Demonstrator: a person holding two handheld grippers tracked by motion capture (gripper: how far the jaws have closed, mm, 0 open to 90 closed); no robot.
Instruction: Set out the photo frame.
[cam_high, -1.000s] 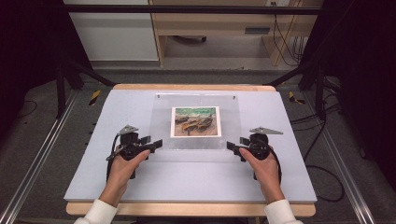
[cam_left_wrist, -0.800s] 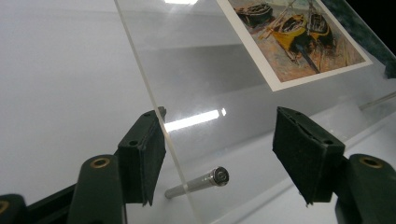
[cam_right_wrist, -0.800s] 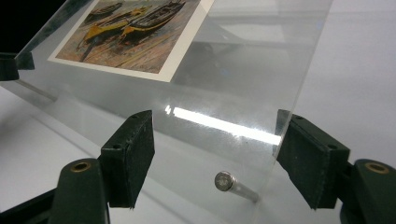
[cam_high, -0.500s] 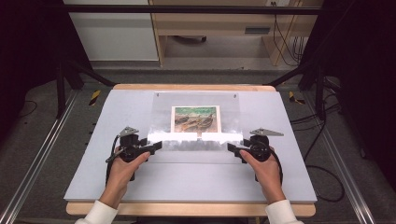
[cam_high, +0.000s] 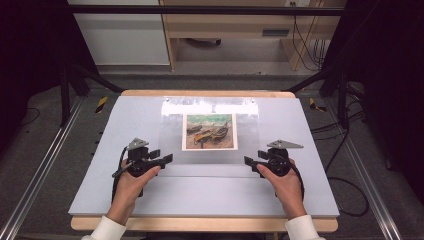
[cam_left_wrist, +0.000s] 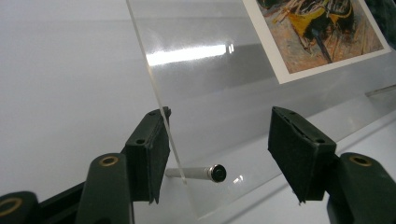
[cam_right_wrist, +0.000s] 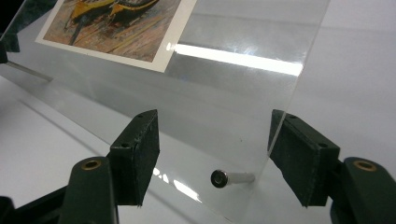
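White sleeves (cam_high: 107, 230), black grippers (cam_high: 169, 159) (grey three-cornered plates (cam_high: 137, 144)).

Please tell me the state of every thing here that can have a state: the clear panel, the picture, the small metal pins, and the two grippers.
Clear panel: lying on the white table, near corners between the jaws.
Picture: flat at the panel's middle, face up.
Pin: through the panel's corner, between the jaws.
Other pin: likewise.
Left gripper: open, jaws just closing around the corner.
Right gripper: open, jaws just closing around the corner.
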